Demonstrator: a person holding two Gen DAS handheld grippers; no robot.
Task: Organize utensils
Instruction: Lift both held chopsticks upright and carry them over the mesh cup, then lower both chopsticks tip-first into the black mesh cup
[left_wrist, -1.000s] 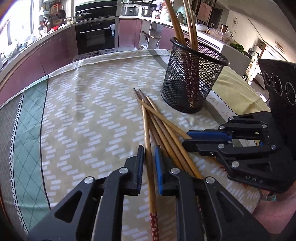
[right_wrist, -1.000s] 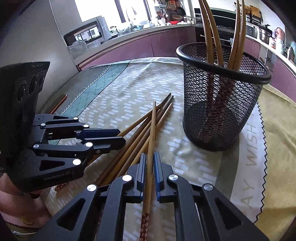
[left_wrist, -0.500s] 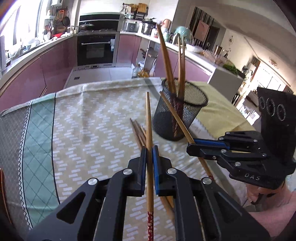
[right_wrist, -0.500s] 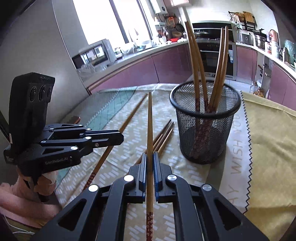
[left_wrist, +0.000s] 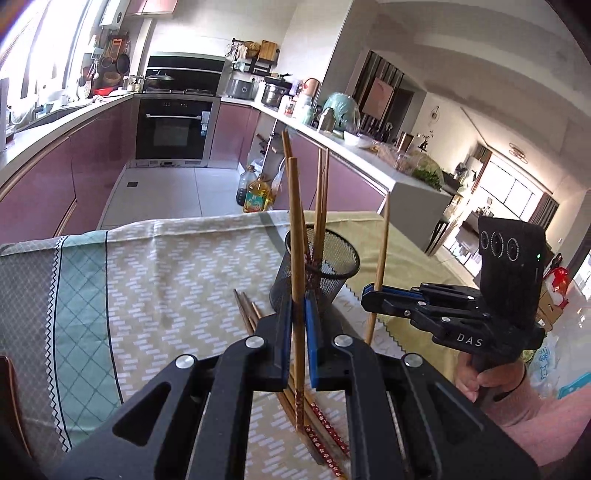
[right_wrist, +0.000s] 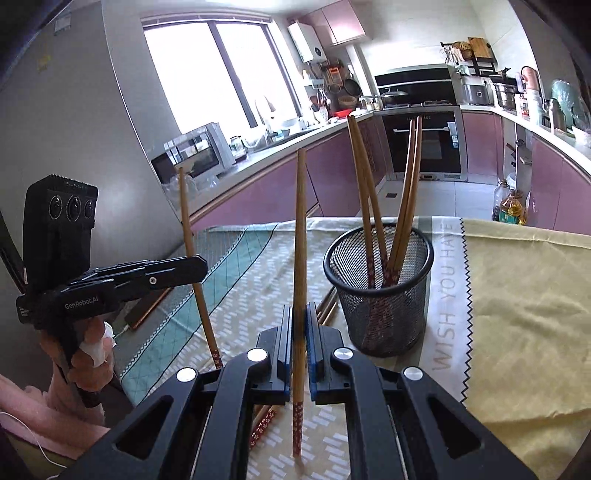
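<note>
The mesh holder (right_wrist: 380, 291) is standing on the tablecloth (right_wrist: 517, 314) holding four chopsticks (right_wrist: 369, 206); loose chopsticks (left_wrist: 247, 312) are lying left of it, perhaps touching
</note>
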